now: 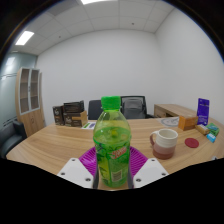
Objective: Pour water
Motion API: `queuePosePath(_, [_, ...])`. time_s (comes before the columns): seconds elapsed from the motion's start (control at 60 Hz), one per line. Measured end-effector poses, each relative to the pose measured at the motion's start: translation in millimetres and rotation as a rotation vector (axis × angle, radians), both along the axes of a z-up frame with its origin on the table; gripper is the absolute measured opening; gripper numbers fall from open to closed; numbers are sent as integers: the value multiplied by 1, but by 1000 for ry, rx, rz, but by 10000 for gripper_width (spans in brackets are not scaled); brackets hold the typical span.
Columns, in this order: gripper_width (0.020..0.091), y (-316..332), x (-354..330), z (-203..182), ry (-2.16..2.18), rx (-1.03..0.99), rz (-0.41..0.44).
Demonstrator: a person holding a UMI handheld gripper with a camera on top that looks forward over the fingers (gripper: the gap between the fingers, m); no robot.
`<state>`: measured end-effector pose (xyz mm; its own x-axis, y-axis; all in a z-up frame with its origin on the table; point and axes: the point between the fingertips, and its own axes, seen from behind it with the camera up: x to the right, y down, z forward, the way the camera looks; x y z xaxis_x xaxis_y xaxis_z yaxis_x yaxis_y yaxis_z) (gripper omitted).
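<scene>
A green plastic bottle with a green cap and a yellow-green label stands upright between my fingers. My gripper is shut on the bottle, both purple pads pressing its lower body. A clear cup with a dark reddish bottom stands on the wooden table, beyond the right finger and to the right of the bottle. The bottle's base is hidden below the fingers.
A red round lid lies right of the cup. A blue box and small items stand at the table's far right. Black office chairs, cardboard boxes and a wooden cabinet lie beyond the table.
</scene>
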<state>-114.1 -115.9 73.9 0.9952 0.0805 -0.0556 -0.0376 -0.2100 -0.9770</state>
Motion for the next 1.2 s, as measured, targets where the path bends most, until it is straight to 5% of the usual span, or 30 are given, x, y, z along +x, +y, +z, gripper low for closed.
queuePosePath(0.333, [394,34,18,8,605,-254,-81])
queuePosePath(0.617, [393,66,46,46,1311,-291,-251])
queuePosePath(1.2, [394,81,53,51,1810,-447,-282])
